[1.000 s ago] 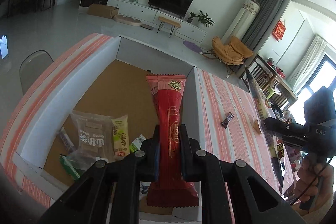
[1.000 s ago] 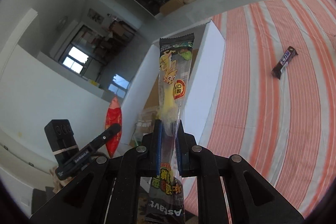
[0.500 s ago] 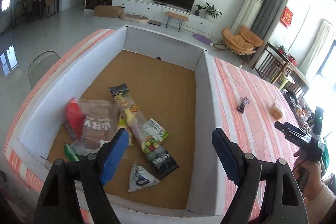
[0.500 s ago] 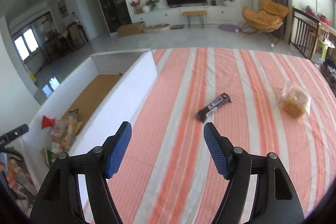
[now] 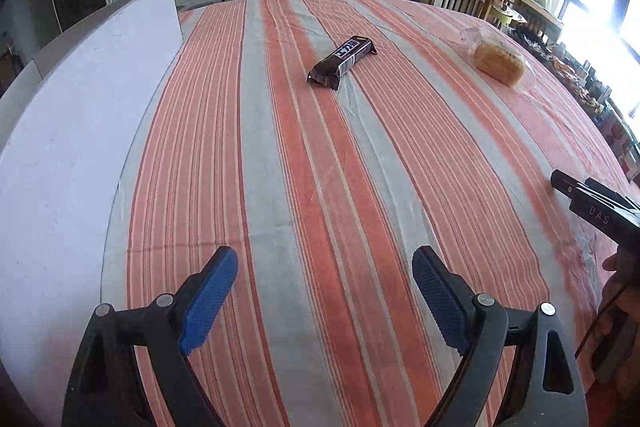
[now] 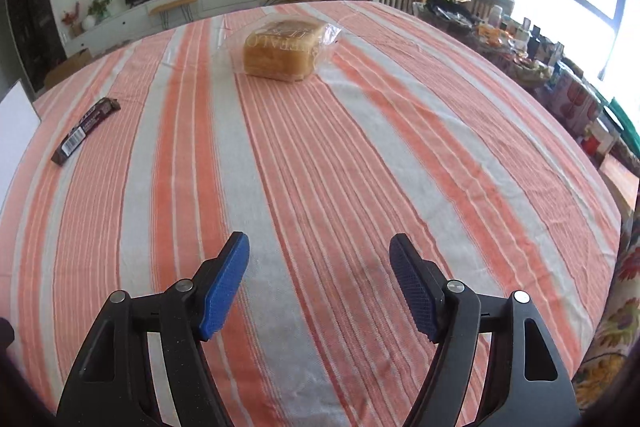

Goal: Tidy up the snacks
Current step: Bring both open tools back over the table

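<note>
Both grippers are opening over the striped tablecloth [image 5: 320, 167], nothing between the blue pads: left gripper [image 5: 324, 295], right gripper [image 6: 320, 279]. The chocolate bar [image 5: 343, 61] is lying at twelve o'clock, pointing one o'clock to seven. The bagged bread loaf [image 6: 282, 49] is sitting at twelve; its slack wrapper risks slipping.

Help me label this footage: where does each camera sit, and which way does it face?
Left wrist: on the left tool, jaws opening and empty, facing the dark wrapped chocolate bar; the right tool and a hand show at right.
Right wrist: on the right tool, jaws opening and empty, facing the clear-bagged bread loaf.
Shared: the orange-striped tablecloth, bar, loaf.
</note>
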{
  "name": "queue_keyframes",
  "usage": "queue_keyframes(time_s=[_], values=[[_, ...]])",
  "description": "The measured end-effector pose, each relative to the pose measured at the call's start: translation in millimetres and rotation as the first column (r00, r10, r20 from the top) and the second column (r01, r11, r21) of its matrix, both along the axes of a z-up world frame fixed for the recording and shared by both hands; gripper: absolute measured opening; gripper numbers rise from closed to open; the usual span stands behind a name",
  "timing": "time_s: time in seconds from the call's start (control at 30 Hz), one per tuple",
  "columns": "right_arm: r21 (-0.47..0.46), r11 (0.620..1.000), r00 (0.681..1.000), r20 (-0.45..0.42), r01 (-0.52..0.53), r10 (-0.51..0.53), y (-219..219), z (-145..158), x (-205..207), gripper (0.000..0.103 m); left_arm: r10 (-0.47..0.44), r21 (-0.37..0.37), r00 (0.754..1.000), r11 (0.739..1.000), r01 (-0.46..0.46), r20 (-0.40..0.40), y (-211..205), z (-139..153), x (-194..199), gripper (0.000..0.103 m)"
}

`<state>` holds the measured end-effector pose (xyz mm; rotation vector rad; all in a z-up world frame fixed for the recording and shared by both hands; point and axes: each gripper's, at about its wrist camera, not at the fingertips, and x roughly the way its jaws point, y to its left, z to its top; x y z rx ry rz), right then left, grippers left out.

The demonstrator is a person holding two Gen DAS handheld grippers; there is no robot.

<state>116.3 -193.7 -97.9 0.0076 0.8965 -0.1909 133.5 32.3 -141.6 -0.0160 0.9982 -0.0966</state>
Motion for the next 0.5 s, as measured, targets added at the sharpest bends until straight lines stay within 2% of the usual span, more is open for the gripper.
queue_keyframes(time_s=[0.07, 0.13, 0.17, 0.2, 0.3, 0.5], values=[[-0.018, 1.0, 1.0, -0.001, -0.018, 0.018, -1, -4, -2, 0.08, 0.025, 0.059, 0.999, 0.998, -0.028, 0.042, -10, -5, 16, 0.093], [0.029, 0.999, 1.0, -0.005, -0.021, 0.021, -7, -7, 0, 0.082, 0.032, 0.054, 0.999, 0.998, -0.034, 0.041, -19, -8, 36, 0.102], [0.063, 0.998, 1.0, -0.01, -0.016, 0.017, -12, -9, 0, 0.085, 0.041, 0.057, 0.998, 0.997, -0.043, 0.04, -22, -9, 46, 0.103], [0.091, 0.996, 1.0, -0.008, -0.012, 0.013, -17, -9, 1, 0.087, 0.048, 0.056, 0.998, 0.997, -0.05, 0.043, -24, -10, 53, 0.103], [0.08, 0.997, 1.0, -0.015, -0.015, 0.016, -15, -10, 2, 0.091, 0.053, 0.054, 0.997, 0.997, -0.055, 0.049, -19, -13, 64, 0.103], [0.084, 0.996, 1.0, -0.015, -0.017, 0.018, -15, -9, 0, 0.092, 0.053, 0.05, 0.997, 0.997, -0.055, 0.05, -19, -15, 64, 0.103]])
